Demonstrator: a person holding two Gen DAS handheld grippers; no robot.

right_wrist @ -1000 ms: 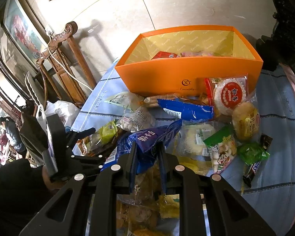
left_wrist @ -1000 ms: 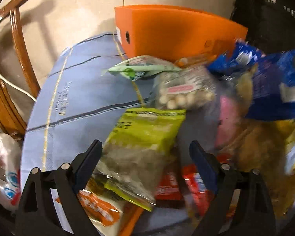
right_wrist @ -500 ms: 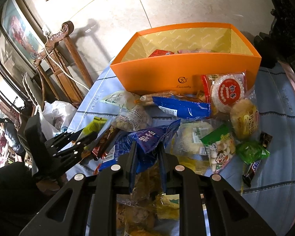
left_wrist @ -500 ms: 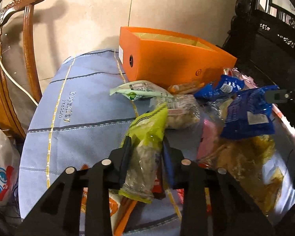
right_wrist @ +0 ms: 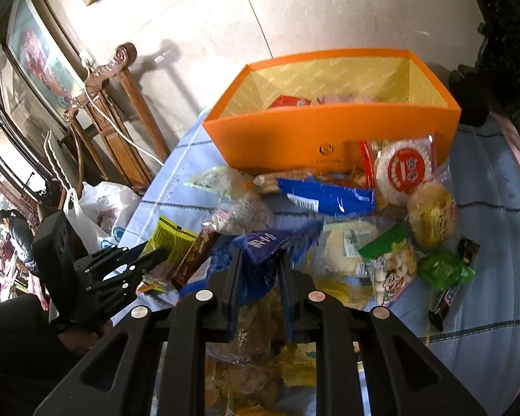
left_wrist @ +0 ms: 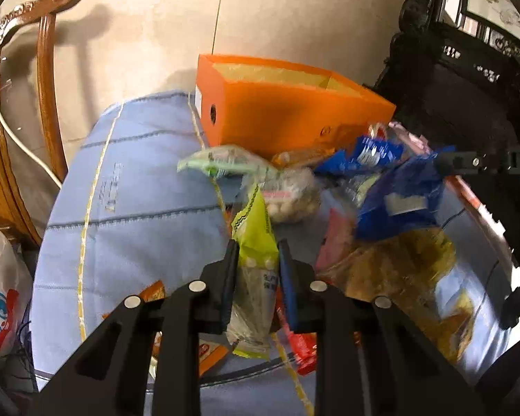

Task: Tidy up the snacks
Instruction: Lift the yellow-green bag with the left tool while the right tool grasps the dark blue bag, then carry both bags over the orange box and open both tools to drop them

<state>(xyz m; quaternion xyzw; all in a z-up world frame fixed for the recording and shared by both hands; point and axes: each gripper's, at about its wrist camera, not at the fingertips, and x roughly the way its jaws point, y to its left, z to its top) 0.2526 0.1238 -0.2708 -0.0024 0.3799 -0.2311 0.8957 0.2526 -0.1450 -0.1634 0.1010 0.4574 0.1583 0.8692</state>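
While pinched between just-closed left gripper (left_wrist: 256,260) pads, green packet (left_wrist: 254,239) hangs above snack pile on blue cloth (left_wrist: 138,187), near orange box (right_wrist: 329,138). Blue bag (right_wrist: 263,253) clamped in narrow right gripper (right_wrist: 258,270).

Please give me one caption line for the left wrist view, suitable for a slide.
Left claw shut on a yellow-green snack packet, with the orange box behind the snack pile.

Snack packets (right_wrist: 329,196) heaped before open orange box (right_wrist: 294,135)
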